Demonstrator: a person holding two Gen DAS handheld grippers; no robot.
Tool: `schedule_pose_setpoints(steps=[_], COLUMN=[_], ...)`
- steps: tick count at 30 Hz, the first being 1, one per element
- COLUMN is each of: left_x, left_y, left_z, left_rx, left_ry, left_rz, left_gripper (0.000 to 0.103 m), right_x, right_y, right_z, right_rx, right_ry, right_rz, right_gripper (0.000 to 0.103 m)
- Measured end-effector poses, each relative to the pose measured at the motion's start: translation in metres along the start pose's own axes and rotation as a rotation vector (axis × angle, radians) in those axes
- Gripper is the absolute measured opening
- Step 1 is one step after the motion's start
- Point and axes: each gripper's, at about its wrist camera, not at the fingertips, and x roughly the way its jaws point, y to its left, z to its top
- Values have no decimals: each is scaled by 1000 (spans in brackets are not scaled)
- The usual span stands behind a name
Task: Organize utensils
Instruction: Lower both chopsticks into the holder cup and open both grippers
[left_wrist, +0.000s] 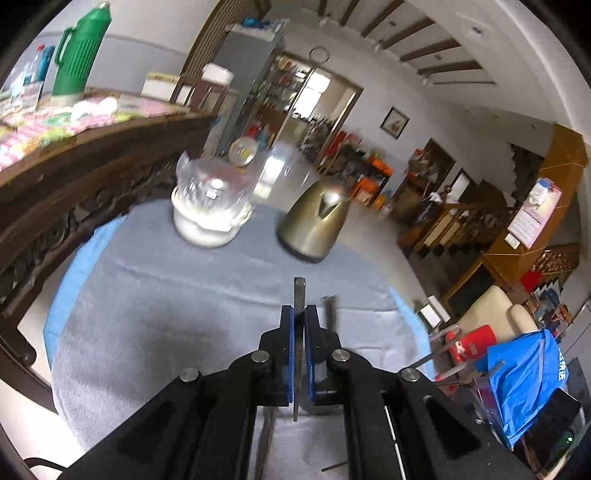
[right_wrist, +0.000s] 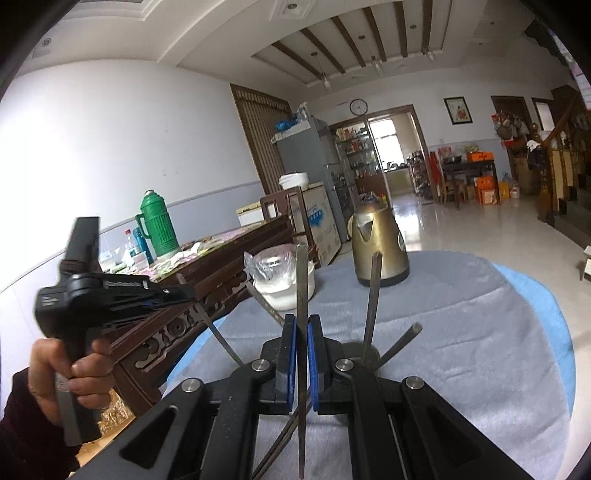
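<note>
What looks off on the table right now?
Nothing is spilled or tipped: the kettle and the plastic-wrapped white bowl stand upright on the grey cloth. The one oddity is the loose metal utensils, which fan out at different angles beside the right gripper rather than standing together.

No text is fully legible in either view.

(a) Blue bag (left_wrist: 524, 376), left wrist view: white characters on its right edge, cut off by the frame and blurred; not readable.
(b) Wall calendar (left_wrist: 533, 214): a printed grid of dates, too small to read.
(c) Wall clock (right_wrist: 358, 107), right wrist view: a round dial whose numerals cannot be made out.
(d) Chest freezer (right_wrist: 314, 221): blue graphics and lettering on its white front, illegible.
(e) Left gripper (right_wrist: 186, 293): a white printed strip (right_wrist: 123, 284) on its black body, characters too fine to read.
</note>
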Motion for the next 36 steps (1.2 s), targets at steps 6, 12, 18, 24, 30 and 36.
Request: schedule_pose_setpoints(steps=[6, 12, 18, 24, 30, 36], left_x=[-22, -39, -51, -57, -57, -51], left_y=[-20, -36, -50, -60, -71, -82], left_z=[7, 9, 12, 16, 18, 15], left_rx=[36, 47, 73, 81, 87, 113], left_ry=[-64, -99, -143, -185, -227, -301], left_rz=[-36, -58, -66, -66, -62, -31], left_gripper=[5, 5, 5, 5, 5, 5], right_x=[-3, -6, -12, -19, -22, -14], right_y=[0, -2, -1, 6, 9, 9], right_z=[1, 3, 16, 32, 45, 48], right_rx=[-4, -7, -24, -67, -78, -80], right_ry=[-17, -32, -80, -173, -264, -325], right_rz=[-5, -12, -16, -55, -92, -159], right_gripper=[6, 6, 6, 6, 6, 6])
